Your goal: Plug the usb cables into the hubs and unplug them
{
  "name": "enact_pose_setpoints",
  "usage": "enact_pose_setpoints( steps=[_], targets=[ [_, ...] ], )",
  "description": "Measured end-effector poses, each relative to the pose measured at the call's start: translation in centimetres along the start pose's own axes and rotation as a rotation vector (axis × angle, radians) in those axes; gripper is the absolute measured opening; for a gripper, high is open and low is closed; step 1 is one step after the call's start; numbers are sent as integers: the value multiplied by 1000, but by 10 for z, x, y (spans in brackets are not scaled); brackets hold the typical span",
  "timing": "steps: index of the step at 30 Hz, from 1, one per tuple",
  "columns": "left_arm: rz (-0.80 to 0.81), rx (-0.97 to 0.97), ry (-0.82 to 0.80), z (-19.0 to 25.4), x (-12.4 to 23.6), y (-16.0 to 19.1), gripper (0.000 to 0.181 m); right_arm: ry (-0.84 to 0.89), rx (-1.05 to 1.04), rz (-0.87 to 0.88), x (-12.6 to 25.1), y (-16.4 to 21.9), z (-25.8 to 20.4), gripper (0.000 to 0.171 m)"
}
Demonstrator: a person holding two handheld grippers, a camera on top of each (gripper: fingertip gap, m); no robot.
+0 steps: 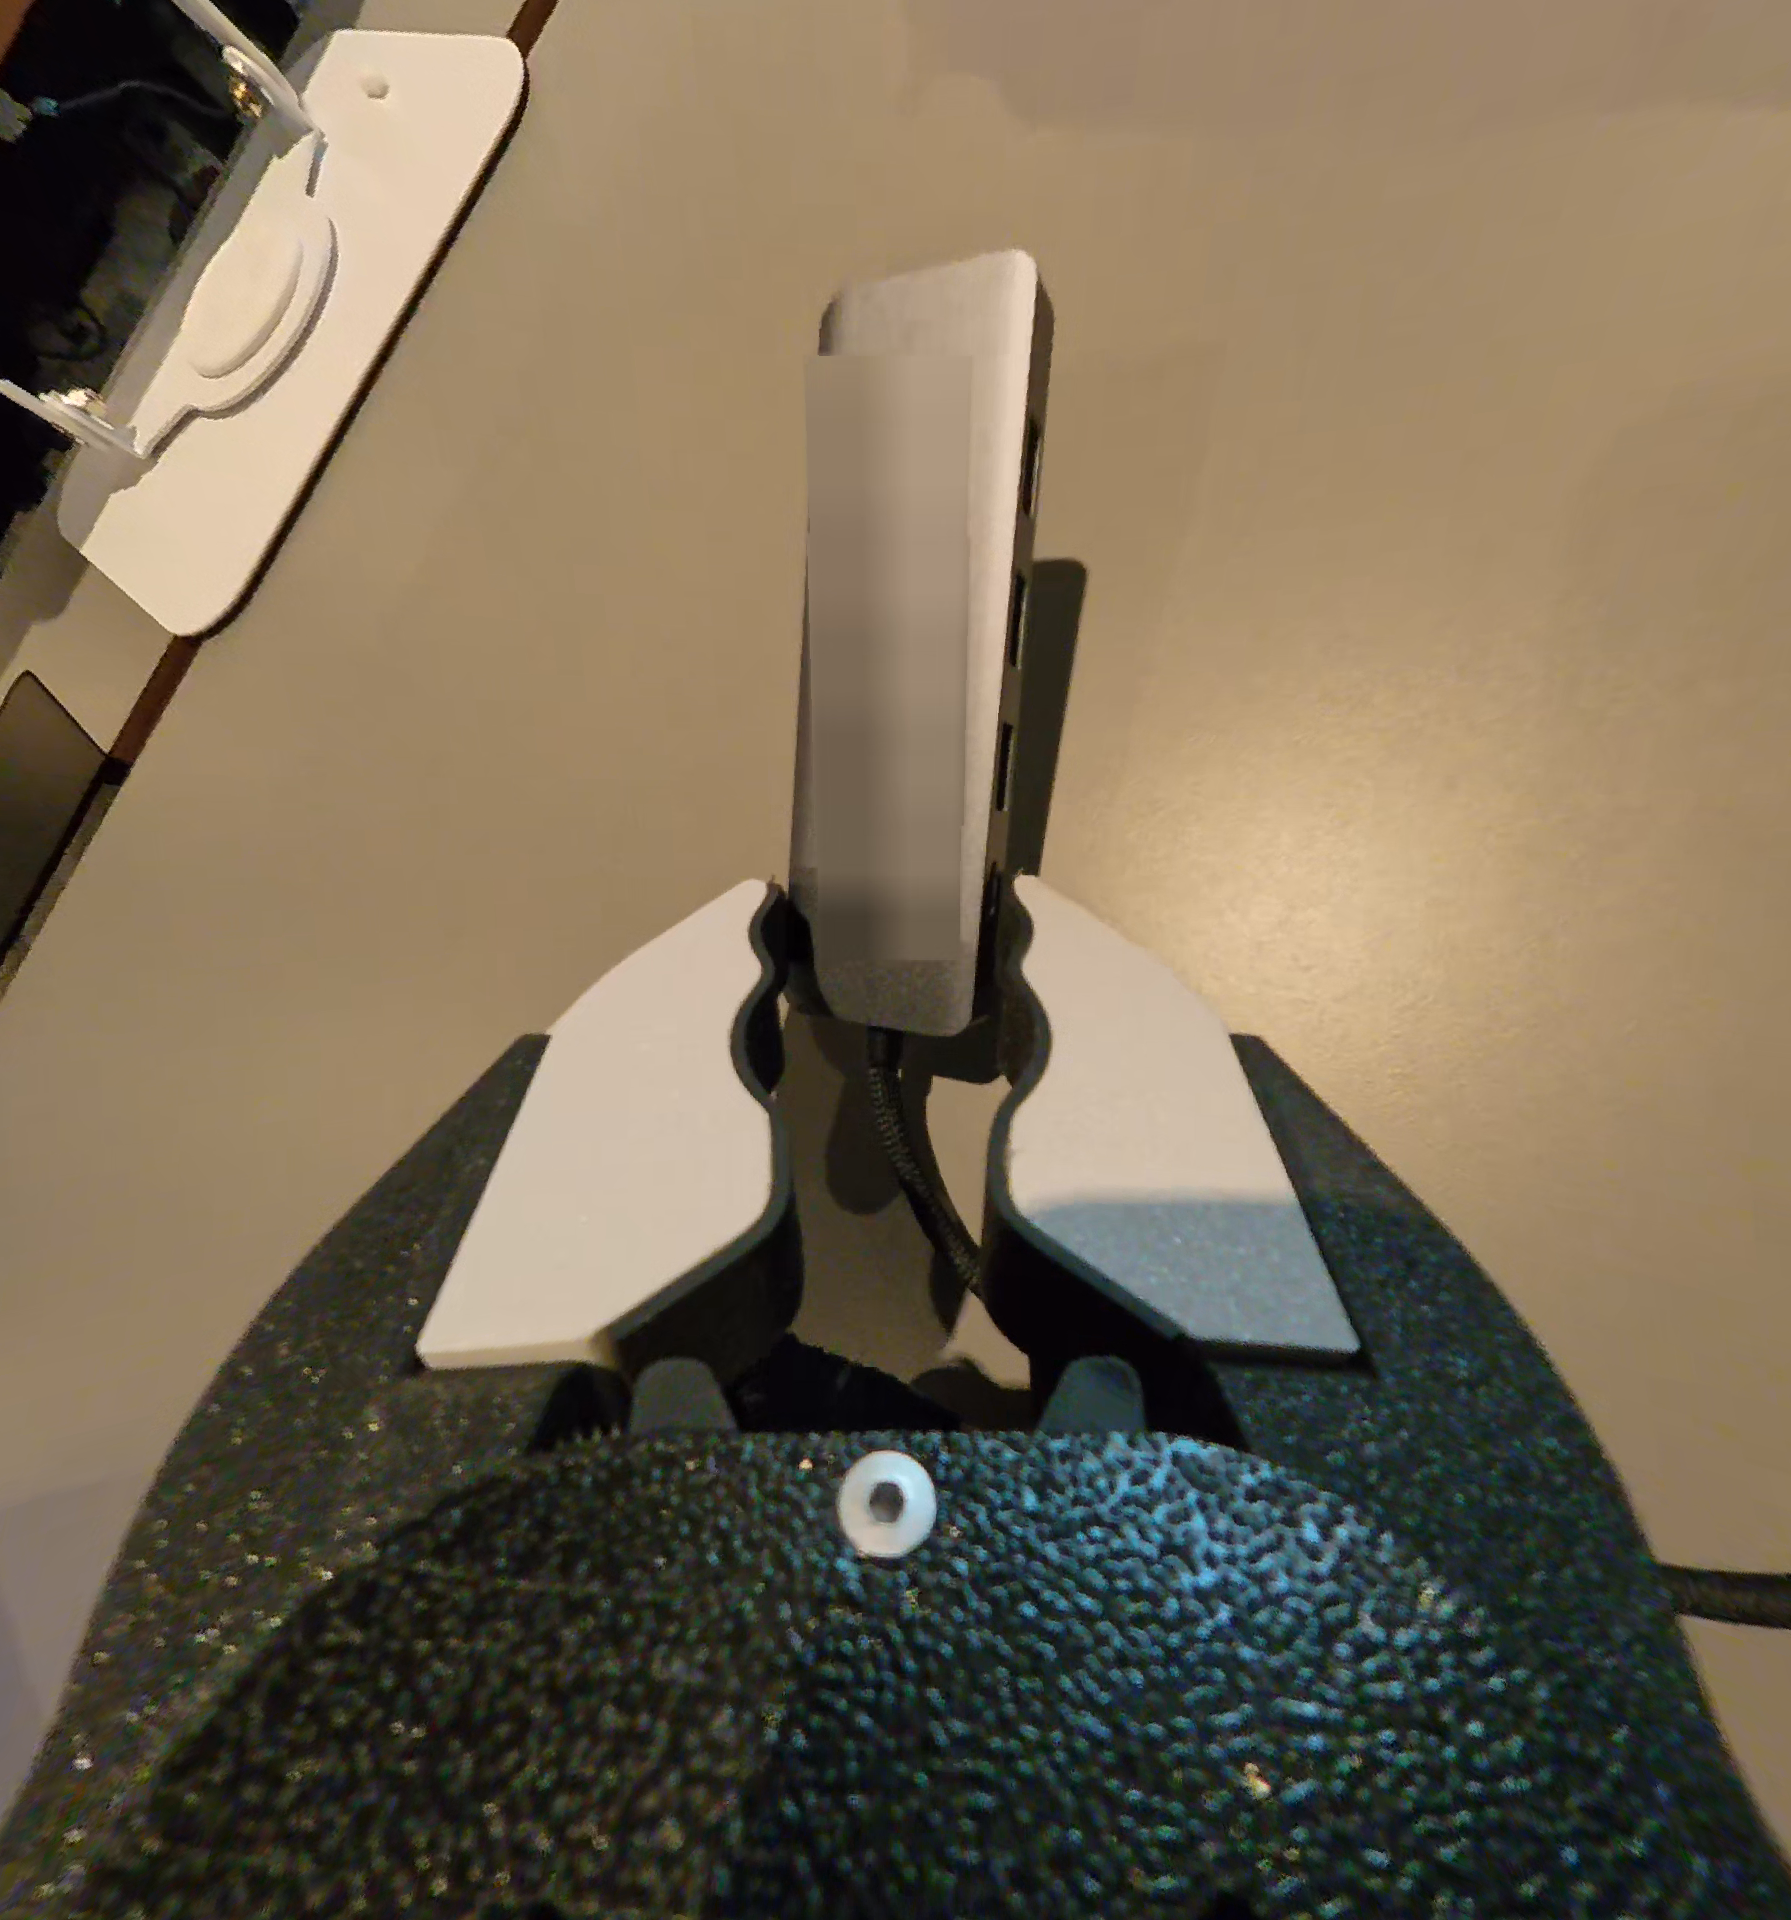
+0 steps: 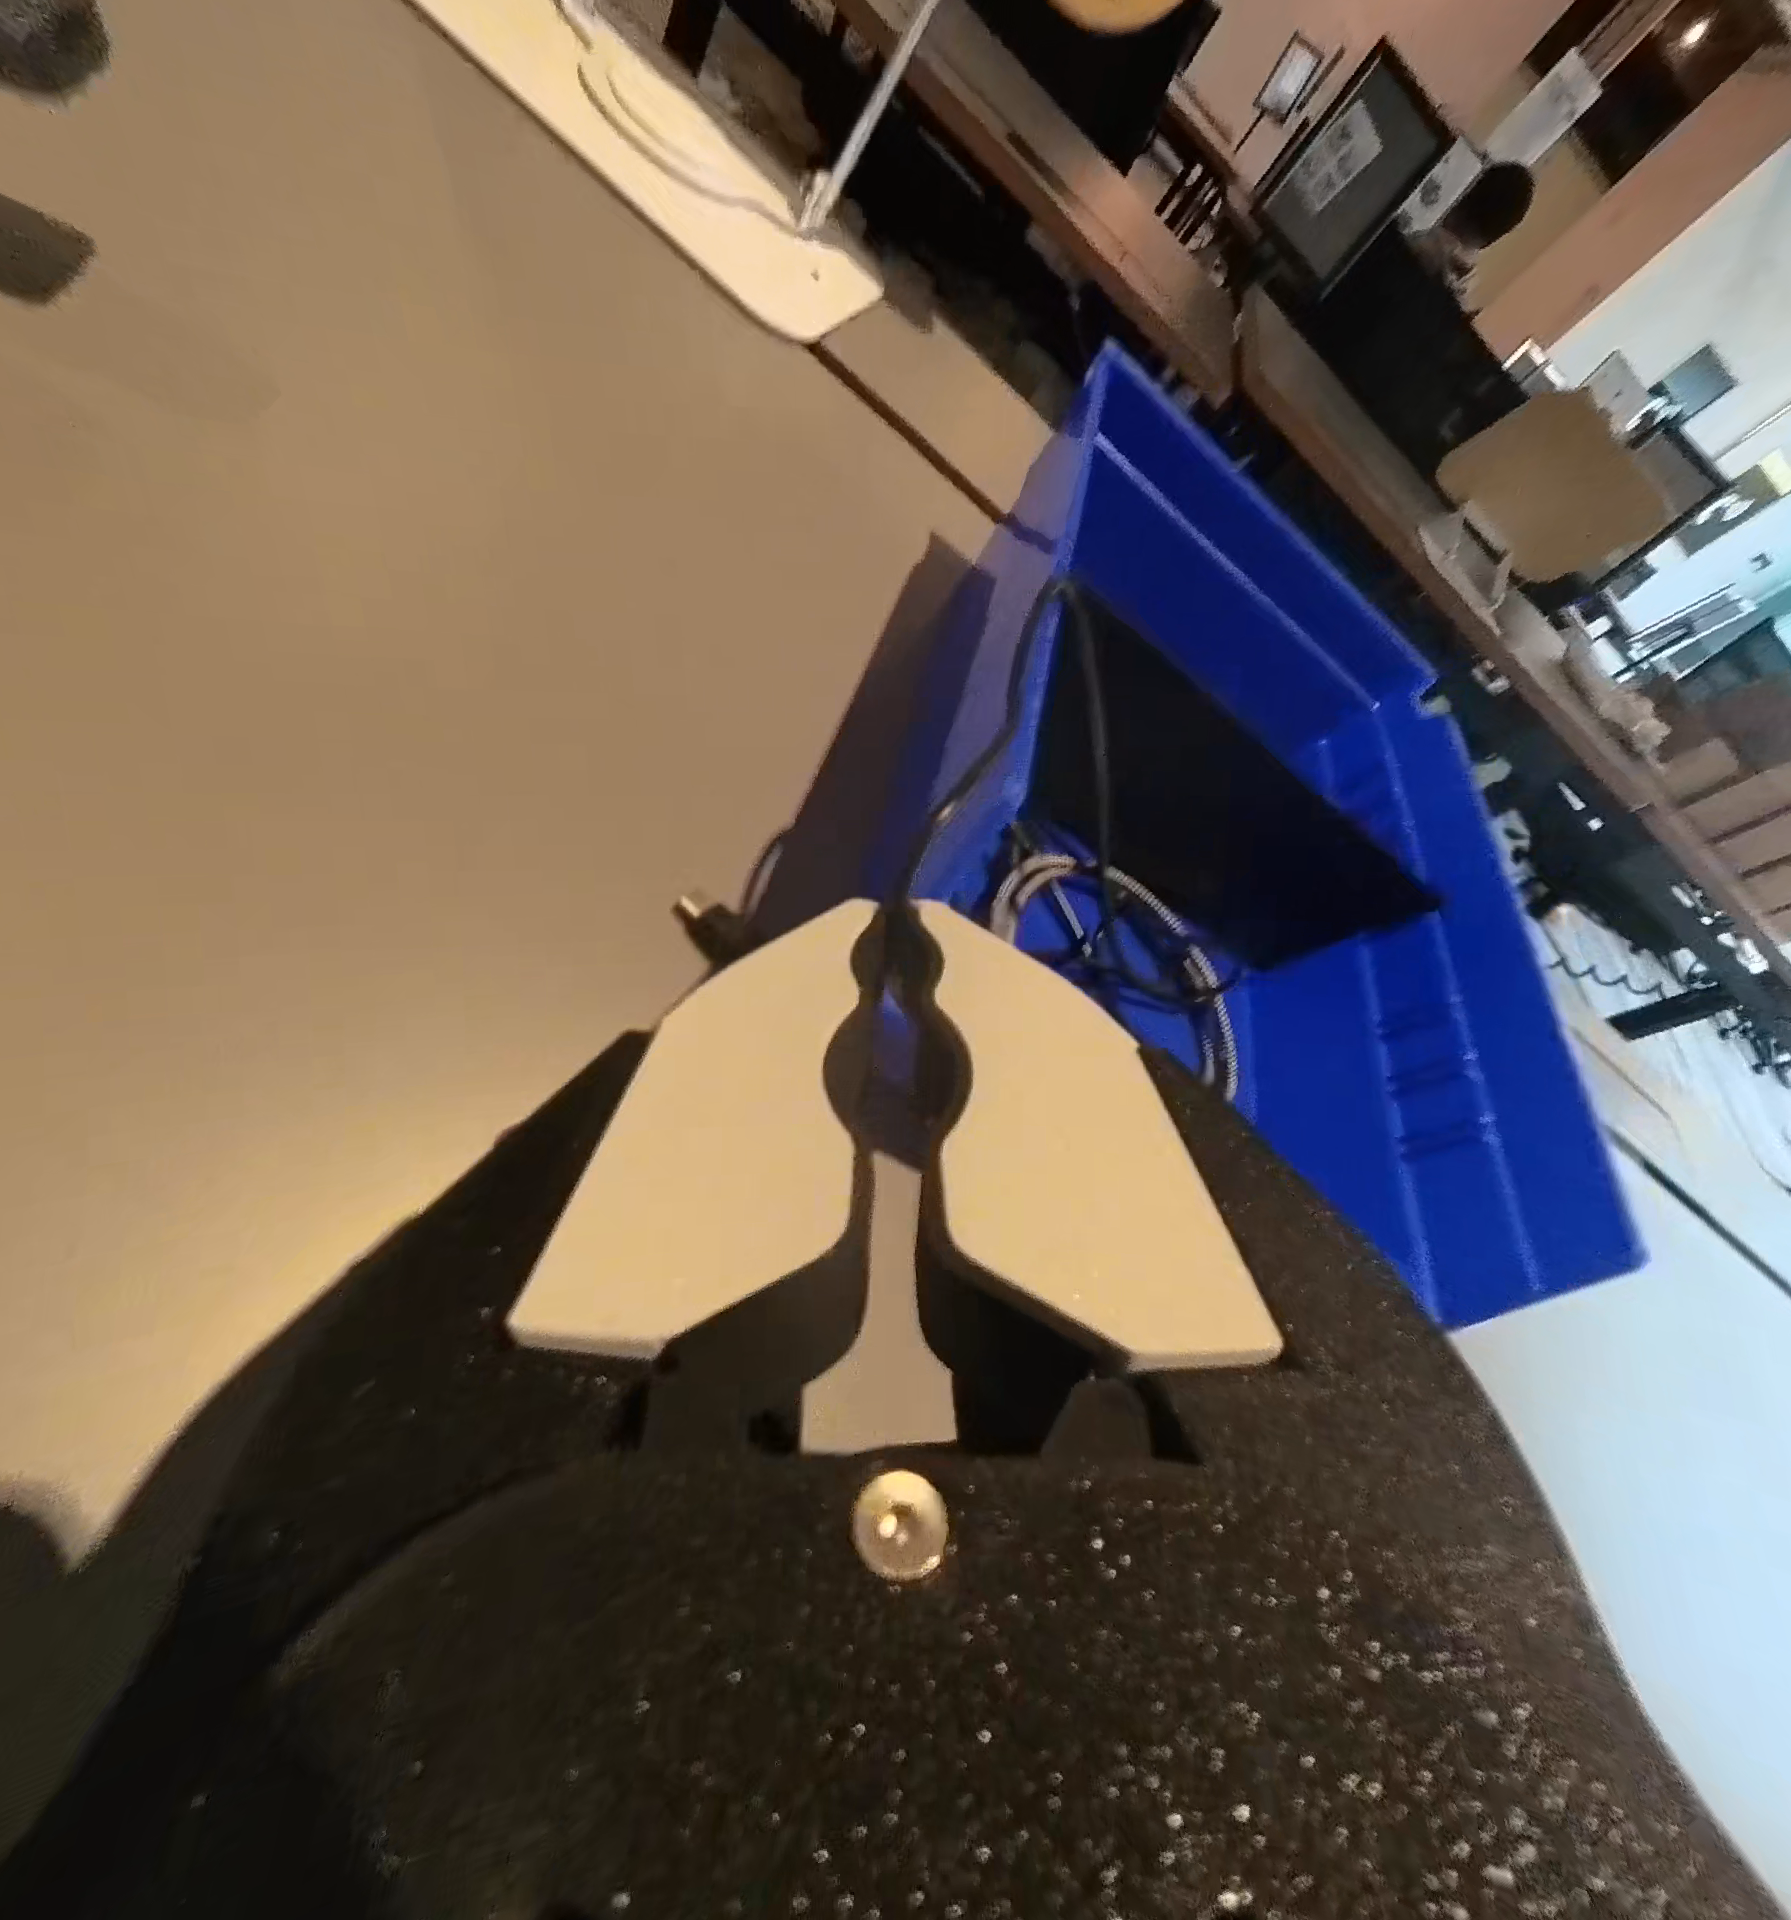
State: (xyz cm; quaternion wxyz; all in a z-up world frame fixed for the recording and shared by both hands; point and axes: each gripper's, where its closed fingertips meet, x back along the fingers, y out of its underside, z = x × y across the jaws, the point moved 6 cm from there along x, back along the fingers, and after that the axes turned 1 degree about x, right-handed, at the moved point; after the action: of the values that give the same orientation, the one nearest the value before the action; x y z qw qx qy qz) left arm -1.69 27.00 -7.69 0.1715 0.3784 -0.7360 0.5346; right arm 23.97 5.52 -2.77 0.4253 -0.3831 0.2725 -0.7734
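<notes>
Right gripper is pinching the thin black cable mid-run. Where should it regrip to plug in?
Regrip the connector itself, by its rigid shell, coming from its cable side. The right gripper now pinches limp black cable trailing into the blue bin, which cannot steer it.

Beige tabletop (image 1: 1390,416) under warm light, dark wooden shelving (image 2: 1130,239) behind, bright pale floor (image 2: 1701,1299) at right

Beige bench (image 1: 1390,364) with a white plate (image 1: 351,312) at the far edge, clear bracket (image 1: 247,114) on it. Blue bin (image 2: 1493,1039) at the bench's right end, black panel (image 2: 1234,810) leaning inside. Blurry, cluttered shelves (image 2: 1390,208) behind.
</notes>
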Motion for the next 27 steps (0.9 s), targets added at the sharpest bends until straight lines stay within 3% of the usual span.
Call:
enact_pose_setpoints(
  steps=[6, 14, 19, 27],
  targets=[
    [-2, -4, -5, 1, 0, 0, 37, 42, -17, 99, 14, -38, 38, 2],
    [-4, -3, -4, 1, 0, 0, 37, 200, 106, 165, 23, -83, 126, 3],
    [-2, 5, 1, 0, 0, 1, 38, 157, 183, 157, -5, -61, 136, 2],
    [2, 17, 5, 0, 0, 1, 37, 78, 241, 116, -34, 10, 101, 2]
  ],
)
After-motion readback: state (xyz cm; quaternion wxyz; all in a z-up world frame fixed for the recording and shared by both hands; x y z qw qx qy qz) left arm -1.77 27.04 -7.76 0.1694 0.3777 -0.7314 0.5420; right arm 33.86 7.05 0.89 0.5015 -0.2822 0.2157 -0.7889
